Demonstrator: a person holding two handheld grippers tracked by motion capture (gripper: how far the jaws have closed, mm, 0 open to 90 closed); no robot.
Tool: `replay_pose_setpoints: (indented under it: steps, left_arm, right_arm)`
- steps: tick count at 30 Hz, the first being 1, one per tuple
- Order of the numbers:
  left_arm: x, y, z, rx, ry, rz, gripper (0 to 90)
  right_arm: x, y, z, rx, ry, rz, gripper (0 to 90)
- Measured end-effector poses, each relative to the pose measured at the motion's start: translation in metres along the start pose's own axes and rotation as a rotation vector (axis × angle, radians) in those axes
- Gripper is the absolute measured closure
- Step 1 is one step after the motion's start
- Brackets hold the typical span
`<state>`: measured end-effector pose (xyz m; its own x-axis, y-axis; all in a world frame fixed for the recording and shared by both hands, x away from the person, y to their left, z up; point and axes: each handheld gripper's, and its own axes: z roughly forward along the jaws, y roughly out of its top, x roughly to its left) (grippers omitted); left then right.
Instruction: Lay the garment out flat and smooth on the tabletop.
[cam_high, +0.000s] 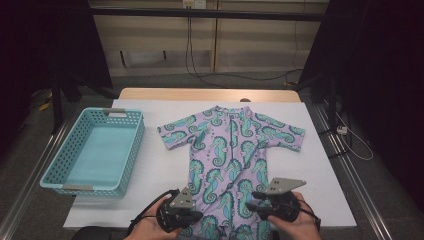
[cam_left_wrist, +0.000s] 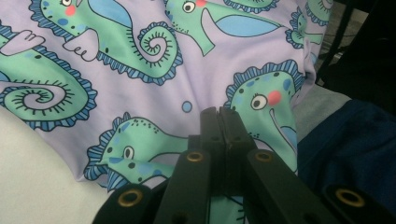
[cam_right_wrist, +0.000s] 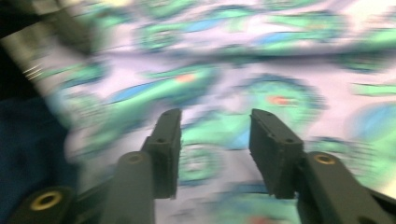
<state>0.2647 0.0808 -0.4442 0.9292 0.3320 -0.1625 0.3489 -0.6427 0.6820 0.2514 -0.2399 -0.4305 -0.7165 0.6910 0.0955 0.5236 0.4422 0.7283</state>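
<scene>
A seahorse-print swimsuit (cam_high: 230, 150) is spread flat on the white table (cam_high: 320, 165); its lower hem is pinched by the left gripper (cam_left_wrist: 218, 114), while the right gripper (cam_right_wrist: 215, 140), jaws apart, is apparently positioned to grasp alongside.

Dim room, pale wall panels (cam_high: 250, 45), grey floor (cam_high: 30, 145)

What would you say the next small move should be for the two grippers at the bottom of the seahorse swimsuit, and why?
Probably close the right gripper on the near edge of the swimsuit. The left gripper is already shut, seemingly pinching the fabric, while the right one's jaws stand apart over the cloth. With both sides gripped, the bottom could be lifted evenly for a fold.
</scene>
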Motion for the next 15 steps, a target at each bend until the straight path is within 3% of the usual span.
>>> replay_pose_setpoints:
  steps: [2,4,7,8,10,15]
  left_arm:
    - [0.003,0.001,-0.002,-0.014,-0.008,-0.012,84.0]
    - [0.004,0.001,-0.004,-0.032,0.016,-0.024,75.0]
    - [0.009,0.001,-0.007,-0.032,0.041,-0.035,65.2]
    - [0.01,0.0,-0.008,-0.04,0.042,-0.042,63.7]
    - [0.011,-0.001,-0.01,-0.041,0.049,-0.046,62.5]
    - [0.009,-0.008,-0.018,-0.033,0.061,-0.047,61.1]
  right_arm:
    - [-0.017,0.001,0.0,0.01,-0.071,0.026,62.1]
    - [-0.034,0.001,0.0,0.019,-0.136,0.057,65.0]
    - [-0.054,-0.003,0.005,0.057,-0.158,0.106,64.3]
    - [-0.056,-0.005,0.007,0.068,-0.172,0.117,63.6]
    - [-0.055,-0.008,0.009,0.077,-0.157,0.128,62.0]
    - [-0.043,-0.013,0.005,0.102,-0.16,0.125,60.8]
